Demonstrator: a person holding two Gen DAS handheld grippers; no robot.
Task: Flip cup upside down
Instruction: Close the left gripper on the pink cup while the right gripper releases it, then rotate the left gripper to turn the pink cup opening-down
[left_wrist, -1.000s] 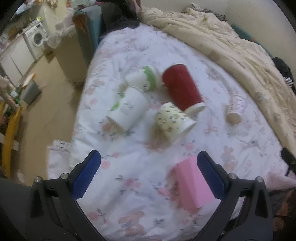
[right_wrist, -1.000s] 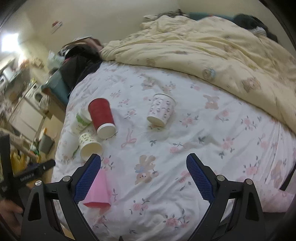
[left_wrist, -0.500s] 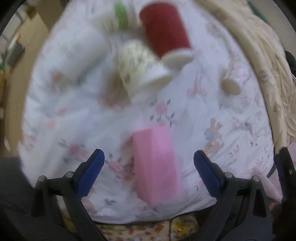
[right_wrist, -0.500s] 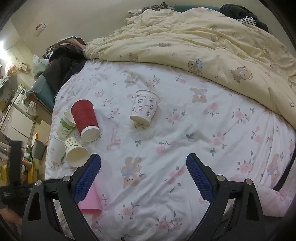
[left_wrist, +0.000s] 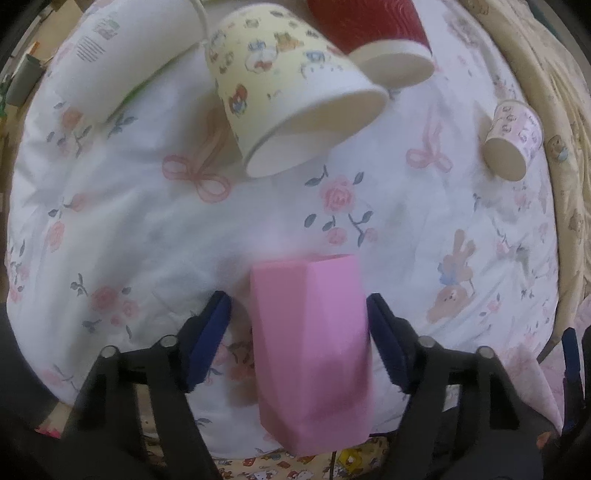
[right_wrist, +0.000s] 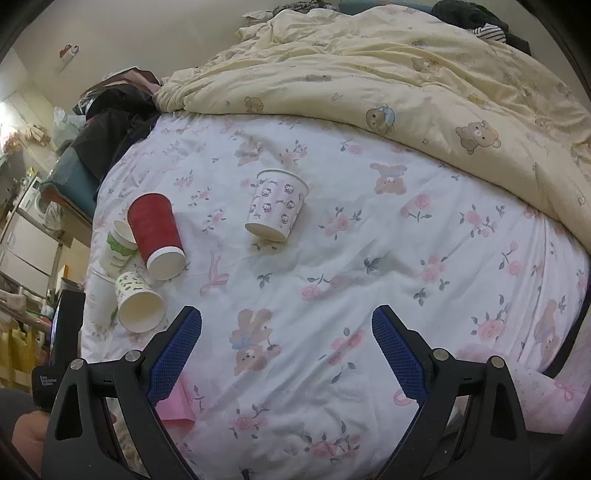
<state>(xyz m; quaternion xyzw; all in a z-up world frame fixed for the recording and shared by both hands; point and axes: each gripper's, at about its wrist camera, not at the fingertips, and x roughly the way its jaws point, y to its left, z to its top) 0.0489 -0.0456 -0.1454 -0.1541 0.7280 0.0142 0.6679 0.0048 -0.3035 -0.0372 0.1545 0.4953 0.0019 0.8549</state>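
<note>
Left gripper (left_wrist: 297, 332) has closed in since 1 s ago: the pink cup (left_wrist: 312, 347) was off by its right finger, now it sits between both fingers, and the jaws have narrowed.

Pink cup: faceted, plain pink, lying on its side on the bed (left_wrist: 147, 229) at 6 o'clock in the left wrist view, near the mattress edge. Which end is the mouth, cannot tell. Right finger (left_wrist: 384, 339) is at the cup wall; left finger (left_wrist: 210, 339) is apart from it with a visible gap, so jaws are not clamped.

Other cups all lie on their sides, nothing visible inside them:
- yellow cartoon cup (left_wrist: 288, 85) at 12, mouth toward camera
- red cup (left_wrist: 376, 33) just beside it at 1
- white cup (left_wrist: 122, 55) at 11
- pink-print cup (left_wrist: 511, 140) at 2, well apart from the cluster
- green-and-white cup (right_wrist: 120, 251) behind the red one in the right wrist view

Right gripper (right_wrist: 286, 354) hovers above the bed, jaws wide apart, holding nothing. Pink cup corner shows at 7 behind its left finger. Yellow duvet (right_wrist: 406, 74) is bunched at 12 to 2.
</note>
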